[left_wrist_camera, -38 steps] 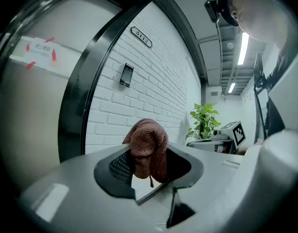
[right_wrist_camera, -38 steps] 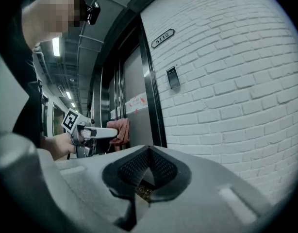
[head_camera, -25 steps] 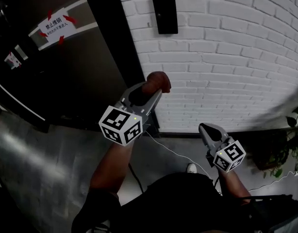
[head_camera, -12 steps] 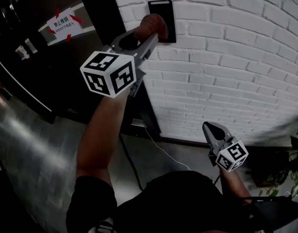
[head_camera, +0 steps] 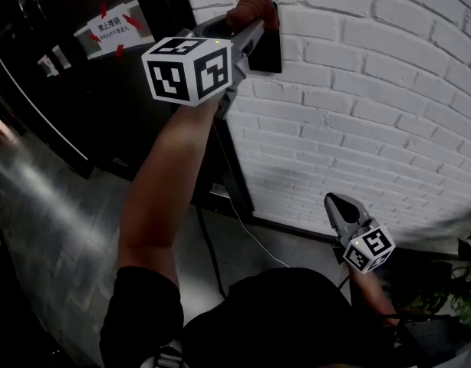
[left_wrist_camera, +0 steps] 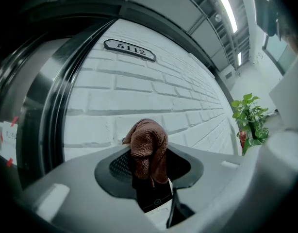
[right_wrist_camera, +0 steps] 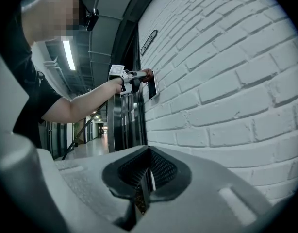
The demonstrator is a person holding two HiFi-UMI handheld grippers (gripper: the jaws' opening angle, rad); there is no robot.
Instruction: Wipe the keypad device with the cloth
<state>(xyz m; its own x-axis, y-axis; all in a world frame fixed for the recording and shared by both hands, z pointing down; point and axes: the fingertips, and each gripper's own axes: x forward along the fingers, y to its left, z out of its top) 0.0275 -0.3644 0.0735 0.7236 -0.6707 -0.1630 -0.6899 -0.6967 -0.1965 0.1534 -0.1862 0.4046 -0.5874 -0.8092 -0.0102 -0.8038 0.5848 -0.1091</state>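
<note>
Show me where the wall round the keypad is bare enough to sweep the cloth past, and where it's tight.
Free: white brick wall right of and below the black keypad device. Tight: its left side, where the dark door frame runs close, and its top, where the left gripper holds the brown cloth.

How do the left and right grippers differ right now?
The left gripper is raised to the keypad device on the brick wall; the right gripper hangs low, well away from it. The left gripper is shut on the brown cloth; the right gripper is shut on nothing. Both have their jaws together.
</note>
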